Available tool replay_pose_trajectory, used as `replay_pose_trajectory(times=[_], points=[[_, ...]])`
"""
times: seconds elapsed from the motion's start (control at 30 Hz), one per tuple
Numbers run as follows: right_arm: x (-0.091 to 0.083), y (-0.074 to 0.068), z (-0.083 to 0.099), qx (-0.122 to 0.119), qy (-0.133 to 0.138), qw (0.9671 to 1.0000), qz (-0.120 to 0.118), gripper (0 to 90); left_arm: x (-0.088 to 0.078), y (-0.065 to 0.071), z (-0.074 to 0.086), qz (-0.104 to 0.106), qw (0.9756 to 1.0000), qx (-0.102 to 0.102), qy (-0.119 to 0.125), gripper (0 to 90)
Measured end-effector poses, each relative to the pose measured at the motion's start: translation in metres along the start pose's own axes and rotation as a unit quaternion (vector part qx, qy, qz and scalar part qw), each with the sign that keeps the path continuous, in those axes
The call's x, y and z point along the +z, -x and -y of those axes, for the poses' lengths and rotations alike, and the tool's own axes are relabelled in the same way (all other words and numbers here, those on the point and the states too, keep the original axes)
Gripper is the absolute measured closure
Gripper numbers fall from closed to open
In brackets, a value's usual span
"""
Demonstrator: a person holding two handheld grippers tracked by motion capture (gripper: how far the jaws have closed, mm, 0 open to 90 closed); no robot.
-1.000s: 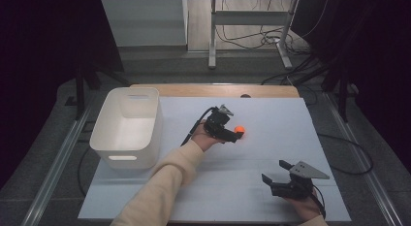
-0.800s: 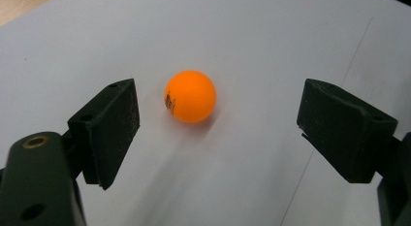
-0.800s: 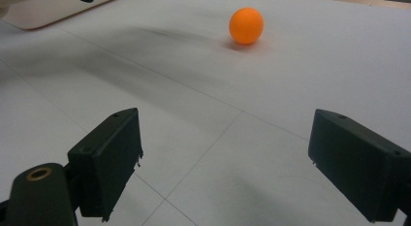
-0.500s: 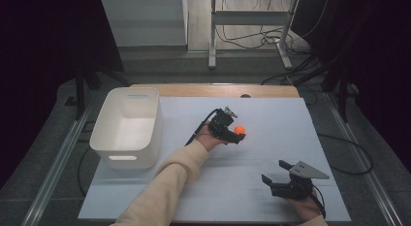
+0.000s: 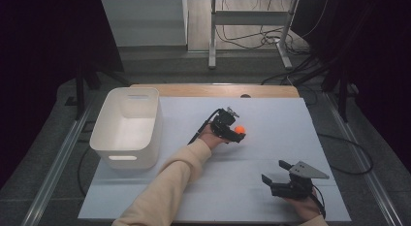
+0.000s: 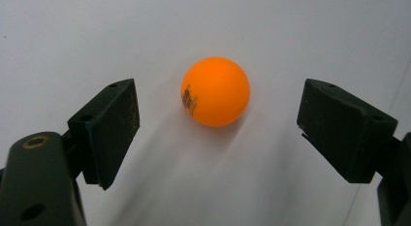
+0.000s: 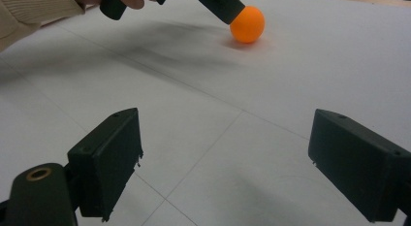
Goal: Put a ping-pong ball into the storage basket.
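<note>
An orange ball point(image 5: 240, 130) point(image 6: 215, 91) point(image 7: 247, 24) lies on the white table sheet point(image 5: 271, 114) near its middle. My left gripper point(image 5: 234, 133) point(image 6: 218, 124) hangs over it, jaws wide apart with the ball between them and clear space on each side. Neither pad touches the ball. Its near jaw tip sits beside the ball in the right gripper view. My right gripper point(image 5: 277, 173) point(image 7: 223, 163) rests near the front right of the table, open, with nothing between its jaws.
A white plastic bin point(image 5: 126, 126), with nothing in it, stands at the left of the table. A wooden strip point(image 5: 213, 90) runs along the far edge. Beyond it lie cables and a metal stand point(image 5: 249, 29) on the floor.
My left gripper has moved slightly right and lower, bringing its jaws down around the orange ball. The right gripper has stayed where it was.
</note>
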State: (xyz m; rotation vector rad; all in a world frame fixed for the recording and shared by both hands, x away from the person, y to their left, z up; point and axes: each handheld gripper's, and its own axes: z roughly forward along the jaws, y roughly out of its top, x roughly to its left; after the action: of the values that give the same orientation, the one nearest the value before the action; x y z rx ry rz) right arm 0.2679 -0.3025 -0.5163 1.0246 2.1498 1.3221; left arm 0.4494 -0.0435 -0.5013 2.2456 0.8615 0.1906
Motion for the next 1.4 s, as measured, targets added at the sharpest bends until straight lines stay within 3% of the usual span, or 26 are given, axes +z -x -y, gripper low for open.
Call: replay_pose_trajectory(times=[0.4,0.77,1.1,1.4], points=[[0.000,0.000,0.000,-0.001,-0.001,1.0000,-0.002,12.2,0.014,-0.007,-0.003,-0.007,0.9999,-0.009,-0.013,16.7],[0.000,0.000,0.000,0.000,-0.001,1.0000,-0.002,12.2,0.024,-0.007,-0.007,-0.006,0.9998,-0.005,-0.020,18.4],[-0.001,0.000,0.000,0.000,0.000,1.0000,-0.003,12.2,0.026,-0.004,-0.008,0.011,0.9998,0.004,-0.014,40.7],[-0.001,0.000,0.000,0.001,0.002,1.0000,-0.002,12.2,0.029,-0.005,-0.008,0.015,0.9998,0.002,-0.016,50.4]])
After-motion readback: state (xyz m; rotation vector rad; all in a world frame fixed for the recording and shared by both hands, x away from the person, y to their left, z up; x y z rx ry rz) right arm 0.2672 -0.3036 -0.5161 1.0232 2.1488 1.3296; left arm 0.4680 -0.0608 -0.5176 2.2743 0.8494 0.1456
